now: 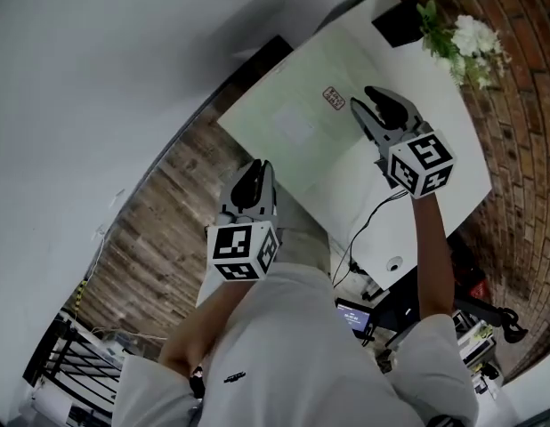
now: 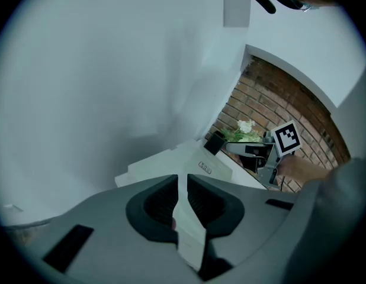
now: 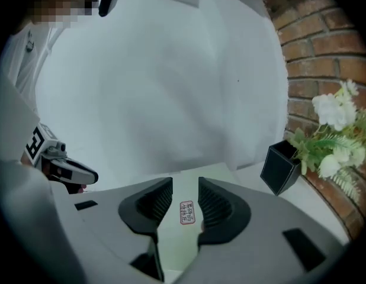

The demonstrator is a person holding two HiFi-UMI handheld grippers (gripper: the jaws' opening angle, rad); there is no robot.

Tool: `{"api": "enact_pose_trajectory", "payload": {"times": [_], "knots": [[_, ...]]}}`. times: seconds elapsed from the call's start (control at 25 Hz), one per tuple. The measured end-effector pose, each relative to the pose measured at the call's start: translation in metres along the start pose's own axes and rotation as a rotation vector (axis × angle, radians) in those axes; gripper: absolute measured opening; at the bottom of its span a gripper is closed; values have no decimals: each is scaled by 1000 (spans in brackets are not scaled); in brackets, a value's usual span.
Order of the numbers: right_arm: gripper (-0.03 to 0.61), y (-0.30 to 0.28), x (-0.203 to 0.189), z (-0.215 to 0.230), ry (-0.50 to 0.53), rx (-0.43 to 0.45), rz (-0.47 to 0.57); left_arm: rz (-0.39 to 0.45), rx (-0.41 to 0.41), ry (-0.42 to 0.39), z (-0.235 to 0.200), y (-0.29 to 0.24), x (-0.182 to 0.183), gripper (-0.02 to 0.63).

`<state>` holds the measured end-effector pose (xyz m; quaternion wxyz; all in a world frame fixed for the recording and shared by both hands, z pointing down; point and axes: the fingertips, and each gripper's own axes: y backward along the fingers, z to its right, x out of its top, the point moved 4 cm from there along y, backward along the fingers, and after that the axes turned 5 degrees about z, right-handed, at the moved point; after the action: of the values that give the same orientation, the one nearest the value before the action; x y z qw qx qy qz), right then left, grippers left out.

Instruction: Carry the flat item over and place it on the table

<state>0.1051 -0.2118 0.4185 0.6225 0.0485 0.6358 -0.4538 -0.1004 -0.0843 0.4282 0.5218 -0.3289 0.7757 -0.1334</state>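
Observation:
A large pale green flat sheet [image 1: 302,123] with a small red label [image 1: 334,98] lies over the far end of the white table [image 1: 435,212]; its near left part juts past the table edge. At that near corner my left gripper [image 1: 254,181] is shut on the sheet's edge [image 2: 186,229], which runs edge-on between the pads. My right gripper [image 1: 373,105] is at the sheet's right side. In the right gripper view its jaws [image 3: 184,209] stand apart, with the sheet [image 3: 183,188] and label in the gap and no pad visibly pressing.
A black square pot [image 1: 400,20] with white flowers [image 1: 466,43] stands at the table's far corner by the brick wall [image 1: 524,105]. A black cable [image 1: 364,229] crosses the table's near part. Wooden floor [image 1: 159,229] is at the left; electronics sit low right.

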Motion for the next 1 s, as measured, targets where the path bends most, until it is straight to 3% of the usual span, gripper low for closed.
{"api": "enact_pose_trajectory", "payload": {"times": [0.28,0.6,0.76,1.0], "knots": [[75,37,23,-51,-8,-93,90,6,-79,-31,0,31,22,49],[57,70,30,-119,-63,-136,146,-8,-222,-99,13,73,38,44],[54,81,34,-156,-91,-147,186,6,-248,-142,14,94,42,41],[54,97,51,-215,-1,-150,209,33,-295,-198,17,130,54,40]]}}
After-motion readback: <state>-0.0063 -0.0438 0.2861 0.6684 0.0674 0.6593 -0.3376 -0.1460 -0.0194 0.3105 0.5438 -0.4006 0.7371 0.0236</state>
